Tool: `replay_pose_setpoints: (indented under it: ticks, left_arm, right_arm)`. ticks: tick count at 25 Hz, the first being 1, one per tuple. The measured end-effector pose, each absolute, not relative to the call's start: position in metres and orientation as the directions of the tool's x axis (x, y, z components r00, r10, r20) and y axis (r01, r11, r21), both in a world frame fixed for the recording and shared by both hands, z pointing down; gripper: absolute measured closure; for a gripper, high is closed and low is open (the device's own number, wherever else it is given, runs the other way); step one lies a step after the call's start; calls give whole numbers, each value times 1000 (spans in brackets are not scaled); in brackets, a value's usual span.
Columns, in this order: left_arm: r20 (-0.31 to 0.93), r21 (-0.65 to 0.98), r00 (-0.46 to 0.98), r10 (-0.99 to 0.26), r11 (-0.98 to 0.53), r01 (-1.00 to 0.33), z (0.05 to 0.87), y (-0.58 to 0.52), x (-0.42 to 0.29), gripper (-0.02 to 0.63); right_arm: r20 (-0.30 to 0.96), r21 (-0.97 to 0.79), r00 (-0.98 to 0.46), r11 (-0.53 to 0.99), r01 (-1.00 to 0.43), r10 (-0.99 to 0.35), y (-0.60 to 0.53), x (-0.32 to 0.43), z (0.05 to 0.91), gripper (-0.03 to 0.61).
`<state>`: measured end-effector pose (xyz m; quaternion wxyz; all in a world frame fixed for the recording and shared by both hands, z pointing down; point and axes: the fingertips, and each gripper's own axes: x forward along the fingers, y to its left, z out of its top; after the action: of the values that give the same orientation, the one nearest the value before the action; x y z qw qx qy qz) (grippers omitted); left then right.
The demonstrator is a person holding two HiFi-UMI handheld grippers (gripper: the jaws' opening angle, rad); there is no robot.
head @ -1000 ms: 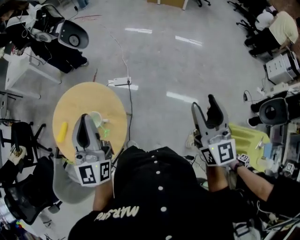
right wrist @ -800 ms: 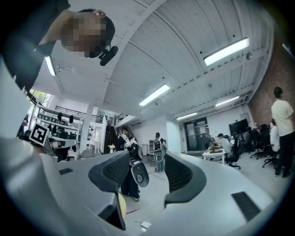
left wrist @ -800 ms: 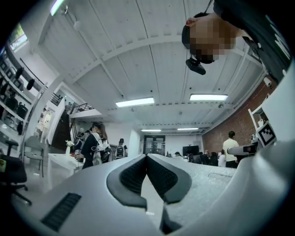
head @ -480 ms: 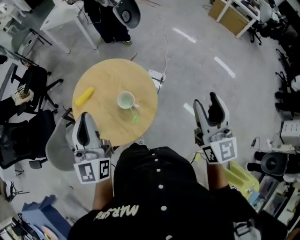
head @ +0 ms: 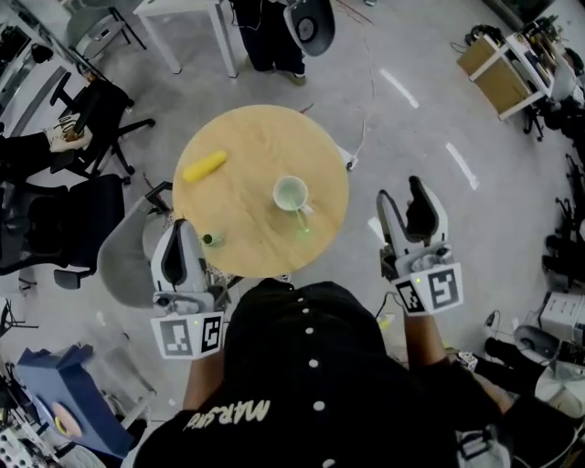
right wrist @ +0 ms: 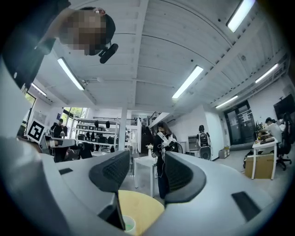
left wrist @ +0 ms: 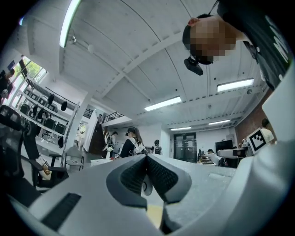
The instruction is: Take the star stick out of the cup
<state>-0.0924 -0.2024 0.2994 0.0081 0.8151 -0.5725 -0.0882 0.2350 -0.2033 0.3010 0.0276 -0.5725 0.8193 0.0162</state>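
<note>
now faces the round table (head: 247,146) squarely, nearer than a second ago, when off to the left. holds both tools short of it: left gripper (head: 180,234) clenched on nothing, right gripper (head: 402,196) spread and empty. leaves the star stick (head: 301,225) leaning in the cup (head: 291,194), mid-table, untouched. means approach only; likely calls next for a reach in to pinch the stick above the rim.

Grey polished floor (head: 430,119), light strips glaring off it. Round wooden worktop (head: 265,146) in the centre. Black office chairs (head: 50,224) on the left, white table (head: 183,11) far, wooden shelf unit (head: 498,69) far right. Cable (head: 364,91) runs across the floor. White ribbed ceiling (right wrist: 161,41), strip lights (right wrist: 186,83), windows (left wrist: 31,70) far left.
</note>
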Motion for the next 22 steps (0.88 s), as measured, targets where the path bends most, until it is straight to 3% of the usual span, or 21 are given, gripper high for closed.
replay_pose_setpoints:
  ticks: [8,14,22]
  left_arm:
    - [-105,116,343,-933,-354,-928,316,-217,-109,618]
    - [-57,134,278,-959,-283,-950,340,-238,-117,618]
    - [36,152,230,-973,-222,-963,381,-256,-120,618]
  right_arm:
    - [-55,26,-454,453,-891,-889,-236,194,333,353]
    - [67,26,-573,576,-817,-817,-279,184,414,365]
    - [414,83,-712,803,-591,-567,-311,143,553,368]
